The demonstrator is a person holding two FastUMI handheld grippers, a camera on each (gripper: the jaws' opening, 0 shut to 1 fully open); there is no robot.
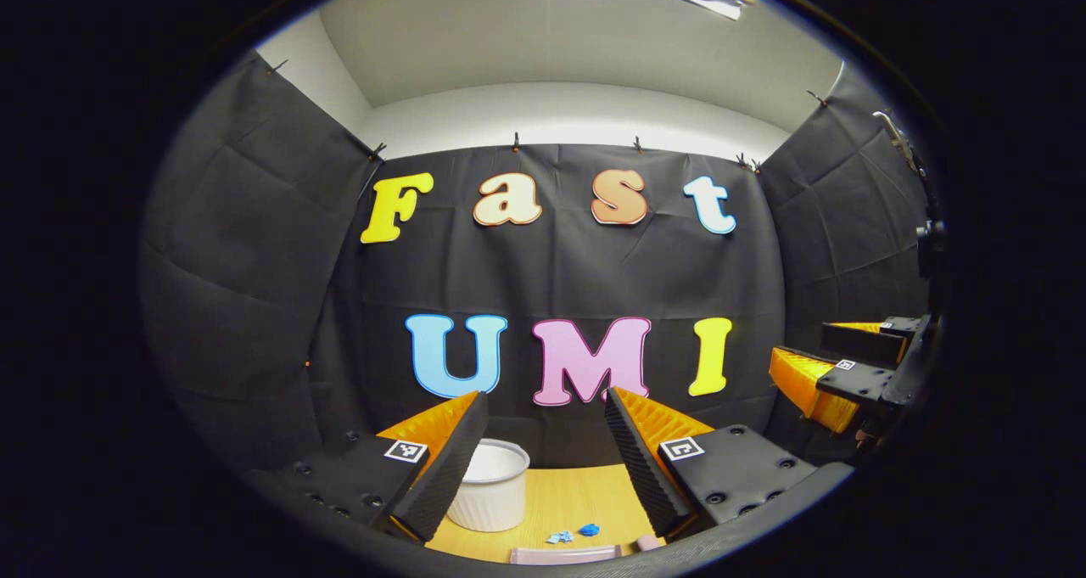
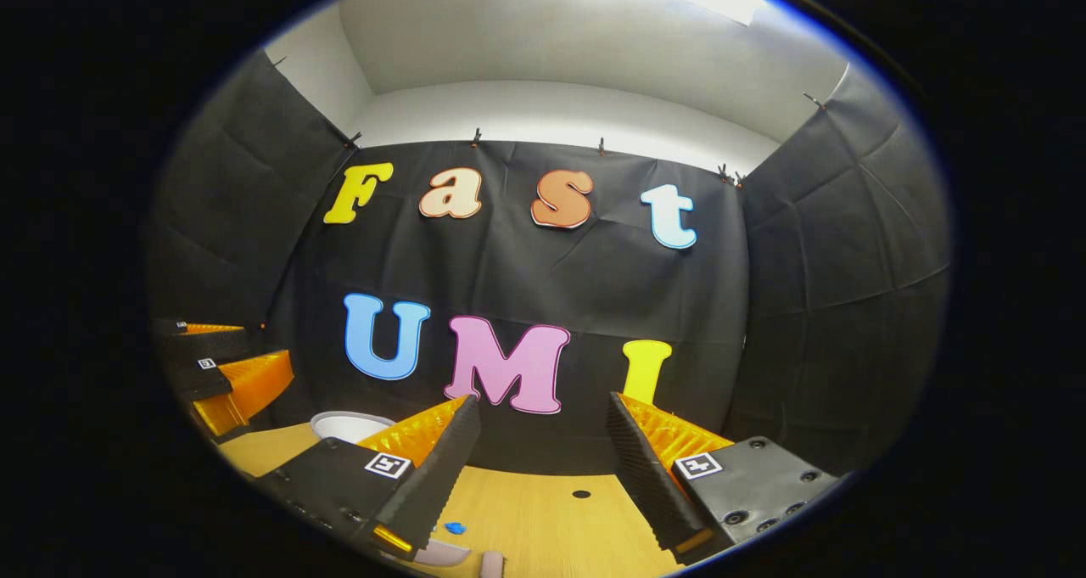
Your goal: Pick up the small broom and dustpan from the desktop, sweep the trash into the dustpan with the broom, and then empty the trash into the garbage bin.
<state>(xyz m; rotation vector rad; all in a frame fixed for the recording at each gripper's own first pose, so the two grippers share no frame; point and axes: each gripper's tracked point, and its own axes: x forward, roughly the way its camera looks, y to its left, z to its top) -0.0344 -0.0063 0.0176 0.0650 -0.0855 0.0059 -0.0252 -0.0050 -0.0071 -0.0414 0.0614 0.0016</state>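
Both grippers, left (image 1: 536,459) and right (image 2: 543,468), hover wide open above the desk, with the pale broom handle (image 1: 564,554) lying crosswise just below the left one.

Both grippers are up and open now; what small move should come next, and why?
Probably lower both: the left gripper and right gripper hold nothing, while the blue trash and a pale pink tool edge lie below on the desktop.
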